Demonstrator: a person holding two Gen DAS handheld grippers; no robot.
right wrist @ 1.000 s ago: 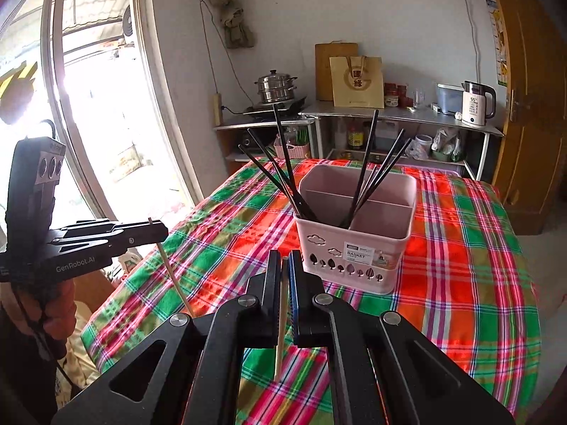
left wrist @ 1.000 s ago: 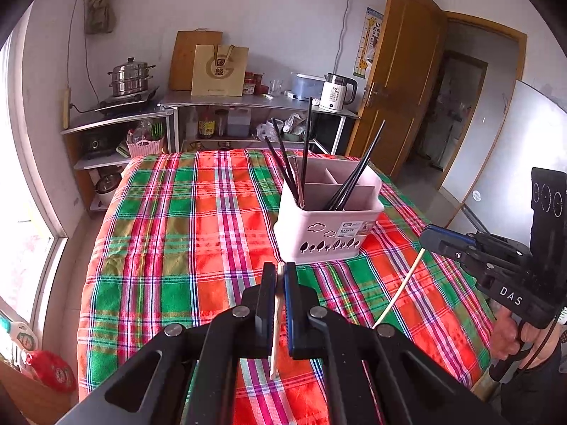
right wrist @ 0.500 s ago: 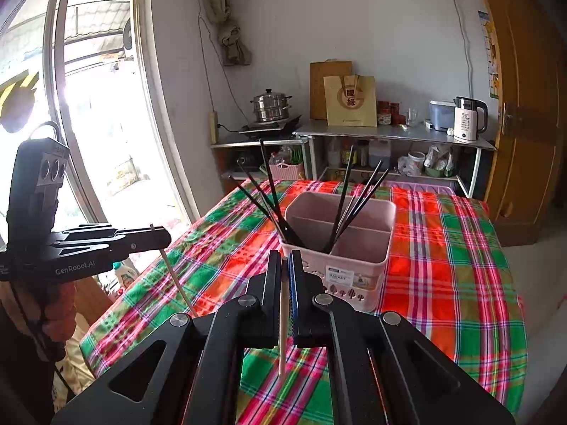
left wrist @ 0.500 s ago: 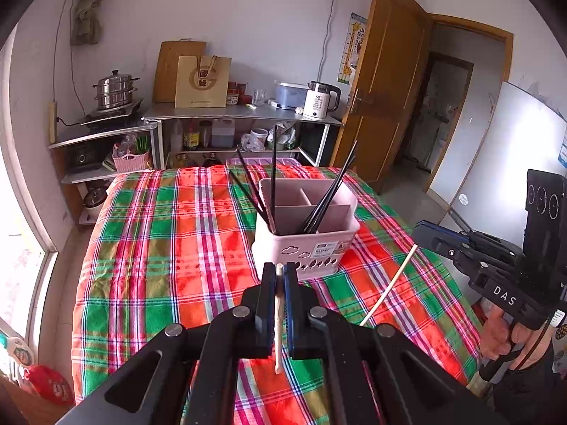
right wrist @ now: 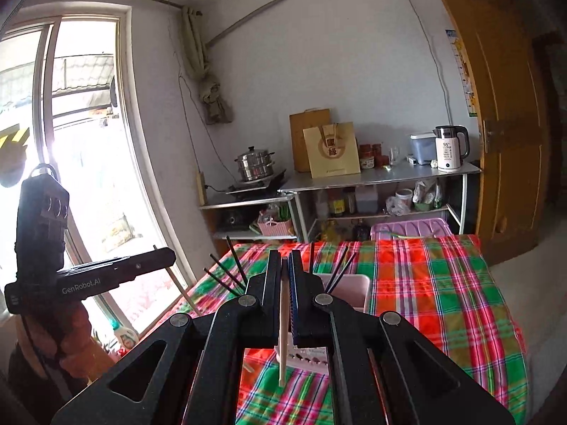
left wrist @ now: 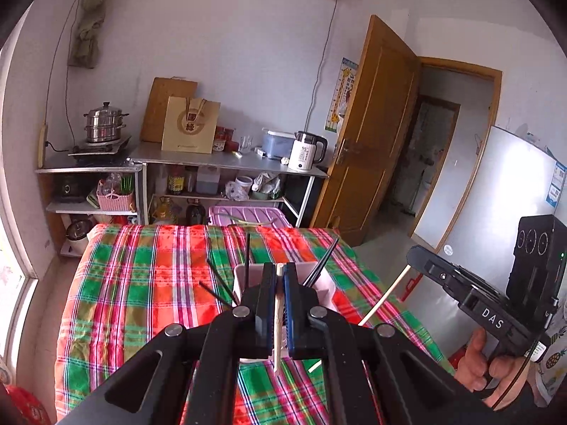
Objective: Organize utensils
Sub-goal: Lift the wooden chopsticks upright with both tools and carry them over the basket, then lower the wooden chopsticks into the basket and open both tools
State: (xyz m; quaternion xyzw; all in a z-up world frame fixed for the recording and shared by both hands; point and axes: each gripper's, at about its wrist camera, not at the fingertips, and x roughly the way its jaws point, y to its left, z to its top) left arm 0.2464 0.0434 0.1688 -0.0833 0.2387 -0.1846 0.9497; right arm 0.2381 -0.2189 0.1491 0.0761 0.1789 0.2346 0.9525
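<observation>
A pink utensil basket [left wrist: 327, 288] [right wrist: 349, 292] with several black chopsticks [left wrist: 247, 251] [right wrist: 235, 260] stands on the plaid-covered table [left wrist: 141, 283] [right wrist: 443, 283]. My left gripper [left wrist: 280, 269] is shut on a pale wooden chopstick [left wrist: 278, 322], held upright above and in front of the basket. My right gripper [right wrist: 284, 258] is shut on another pale wooden chopstick [right wrist: 282, 326], also upright over the basket. Each gripper shows in the other's view: the right one [left wrist: 460, 287] at right, the left one [right wrist: 117, 271] at left.
A metal shelf [left wrist: 226, 163] along the back wall holds a steamer pot [left wrist: 104, 124], paper bag [left wrist: 189, 125] and kettle [left wrist: 306, 150]. A purple bin [left wrist: 248, 216] sits behind the table. An open wooden door [left wrist: 372, 134] is right; a window [right wrist: 71, 141] is left.
Both grippers have risen and tilted up with their chopsticks. The basket has dropped in both views and now sits largely hidden behind the fingers.
</observation>
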